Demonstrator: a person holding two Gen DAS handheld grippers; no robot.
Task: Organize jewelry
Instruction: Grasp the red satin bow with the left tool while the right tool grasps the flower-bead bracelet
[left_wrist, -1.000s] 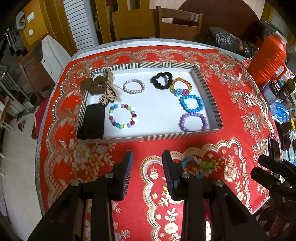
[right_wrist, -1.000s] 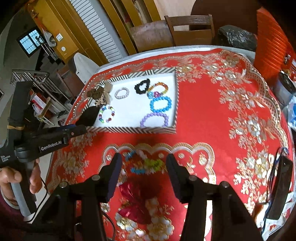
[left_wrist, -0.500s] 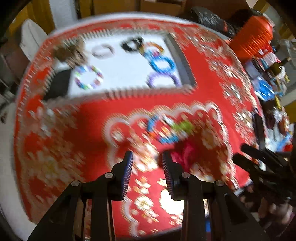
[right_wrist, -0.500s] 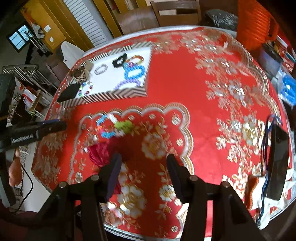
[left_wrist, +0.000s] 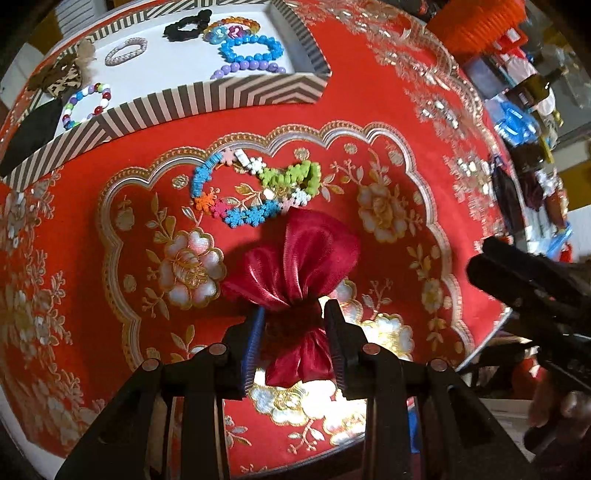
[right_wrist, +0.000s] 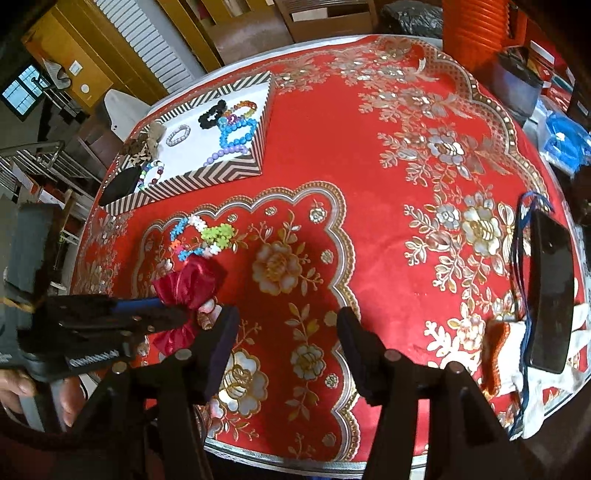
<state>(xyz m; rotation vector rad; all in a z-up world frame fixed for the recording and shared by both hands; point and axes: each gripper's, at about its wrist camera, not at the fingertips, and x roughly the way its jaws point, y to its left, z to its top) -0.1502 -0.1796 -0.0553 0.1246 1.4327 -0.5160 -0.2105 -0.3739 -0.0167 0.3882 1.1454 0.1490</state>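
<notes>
1. Satin hair bow (left_wrist: 295, 266), crimson: on the red tablecloth (left_wrist: 369, 122) near the table's front edge, pinched at its knot by the left gripper (left_wrist: 294, 321)
2. Snowflake bracelet (left_wrist: 255, 188), multicoloured: flat on the cloth just beyond the bow
3. Striped tray (left_wrist: 221, 98): farther back, holding beaded bracelets and a black scrunchie (left_wrist: 186, 26)
4. Right gripper (right_wrist: 286, 339): fingers spread wide, holding nothing, beside the bow
5. Black phone (right_wrist: 548, 291): right table edge
</notes>
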